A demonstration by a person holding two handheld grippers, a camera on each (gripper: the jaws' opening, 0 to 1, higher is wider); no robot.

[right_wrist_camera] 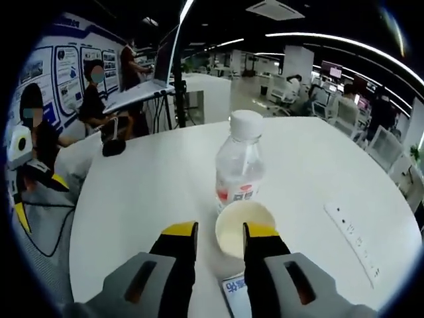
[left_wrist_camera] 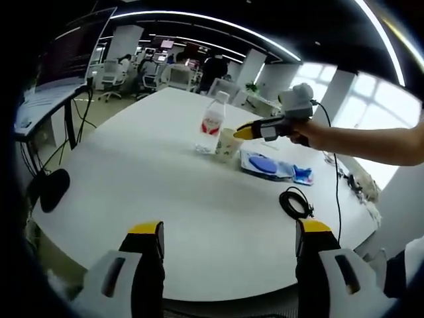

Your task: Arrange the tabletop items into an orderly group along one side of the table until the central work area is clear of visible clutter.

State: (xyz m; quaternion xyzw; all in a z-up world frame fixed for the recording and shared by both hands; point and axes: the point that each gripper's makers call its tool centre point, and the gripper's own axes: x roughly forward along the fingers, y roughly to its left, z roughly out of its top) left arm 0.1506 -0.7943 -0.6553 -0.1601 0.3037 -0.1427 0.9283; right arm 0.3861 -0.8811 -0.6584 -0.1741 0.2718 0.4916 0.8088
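- The left gripper (left_wrist_camera: 228,238) is seen in the left gripper view with its two yellow-tipped jaws spread wide apart; nothing is held between them, and only the bare white table (left_wrist_camera: 146,179) lies in the gap.
- The right gripper (right_wrist_camera: 220,240) is seen in the right gripper view with its jaws set close together, a narrow gap left between them. The near rim of a paper cup (right_wrist_camera: 244,226) is placed at that gap; whether the rim is actually pinched cannot be told from the pictures.
- In the left gripper view the right gripper (left_wrist_camera: 246,131) is seen from the side, held by a hand (left_wrist_camera: 317,134), with its yellow tip at the top of the paper cup (left_wrist_camera: 226,144).
- A clear plastic bottle (right_wrist_camera: 240,169) with a white cap and a red-and-white label stands upright just behind the cup, touching it or nearly so.
- A blue-printed packet (left_wrist_camera: 270,165) is laid flat just beside the cup, towards the far-right part of the table; its corner (right_wrist_camera: 237,291) is seen under the right gripper's jaws.
- A coiled black cable (left_wrist_camera: 296,202) is placed near the table's right edge, apart from the packet.
- A white power strip (right_wrist_camera: 354,244) is laid flat on the table to the right of the cup in the right gripper view.
- A dark computer mouse (right_wrist_camera: 114,147) is found at the far-left edge of the table.
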